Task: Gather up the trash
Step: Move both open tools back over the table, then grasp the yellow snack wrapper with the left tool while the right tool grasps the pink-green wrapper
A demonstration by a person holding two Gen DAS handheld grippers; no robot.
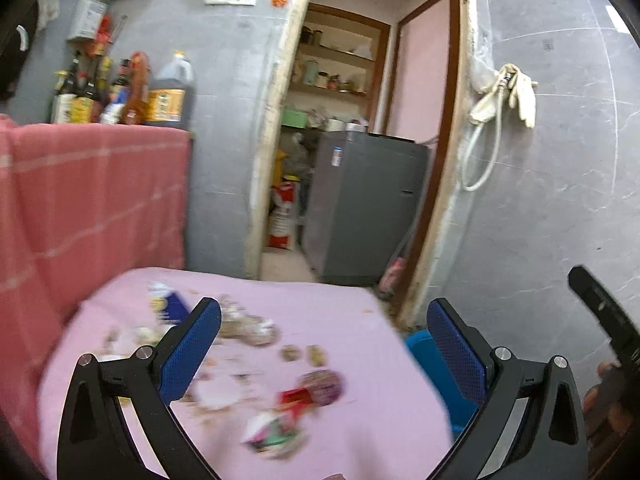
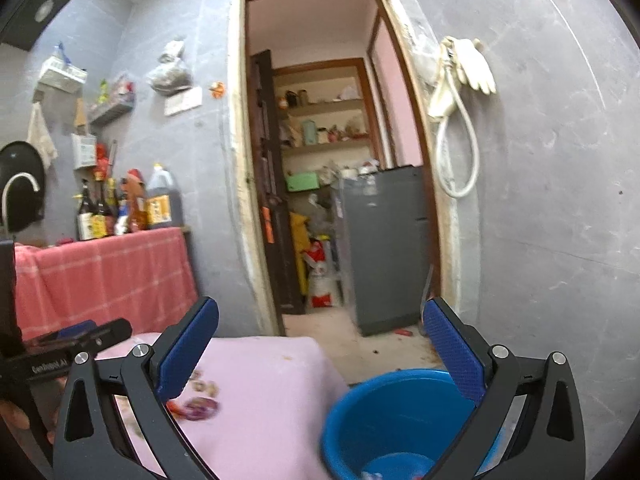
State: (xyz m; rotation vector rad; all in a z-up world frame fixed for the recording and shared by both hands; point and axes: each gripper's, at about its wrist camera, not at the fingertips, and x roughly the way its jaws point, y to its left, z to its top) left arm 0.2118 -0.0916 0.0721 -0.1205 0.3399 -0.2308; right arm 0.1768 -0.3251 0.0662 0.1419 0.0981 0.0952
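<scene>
Left wrist: left tongs [image 1: 324, 332] wide, nothing between; trash [image 1: 276, 408] scattered on pink surface [image 1: 360, 320]. Right wrist: right tongs [image 2: 320, 332] wide, empty; blue bucket [image 2: 384, 412] just right of surface, scraps inside.

Both wrist views face the doorway [image 1: 360, 140], sharing the pink table [image 2: 260, 400] close below.

Black-framed left gripper [image 1: 324, 344] and right gripper [image 2: 320, 344] (blue textured pads, silver screws)
</scene>
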